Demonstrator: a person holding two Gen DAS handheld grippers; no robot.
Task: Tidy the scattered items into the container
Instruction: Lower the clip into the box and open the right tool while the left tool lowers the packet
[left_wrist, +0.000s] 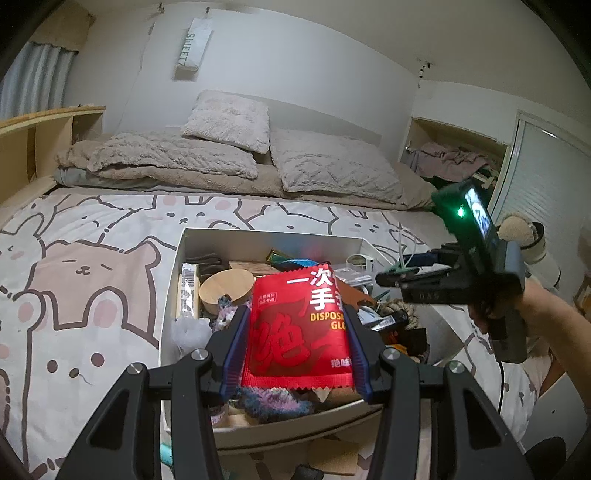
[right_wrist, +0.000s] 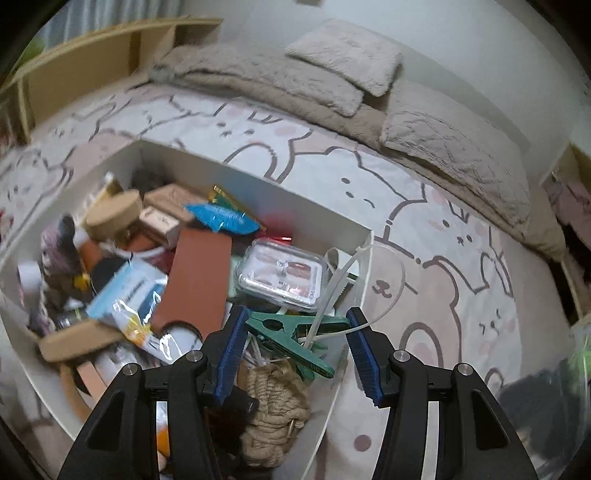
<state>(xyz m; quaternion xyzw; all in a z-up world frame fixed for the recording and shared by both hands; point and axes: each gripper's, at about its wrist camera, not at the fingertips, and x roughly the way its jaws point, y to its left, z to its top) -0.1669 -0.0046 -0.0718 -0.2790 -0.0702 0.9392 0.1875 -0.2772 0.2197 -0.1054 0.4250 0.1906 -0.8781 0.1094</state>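
Observation:
My left gripper (left_wrist: 295, 312) is shut on a red packet of disposable gloves (left_wrist: 295, 332), which it holds just above the near end of a white box (left_wrist: 258, 234) on the bed. The right gripper (right_wrist: 297, 312) grips a bundle of green clothes pegs (right_wrist: 291, 328) with white cable ties (right_wrist: 343, 273) sticking up from it, over the right corner of the white box (right_wrist: 258, 184). In the left wrist view a hand holds the right gripper (left_wrist: 391, 273) at the box's right side, with green and white bits poking out of its tips.
The box is crowded: a round wooden lid (right_wrist: 114, 214), a brown leather piece (right_wrist: 199, 273), a clear lidded tub (right_wrist: 280, 273), a blue packet (right_wrist: 221, 218) and jute twine (right_wrist: 273, 398). Bear-print bedding (left_wrist: 92, 266) surrounds it. Pillows (left_wrist: 229, 118) lie behind, a wooden shelf (left_wrist: 37, 136) at the left.

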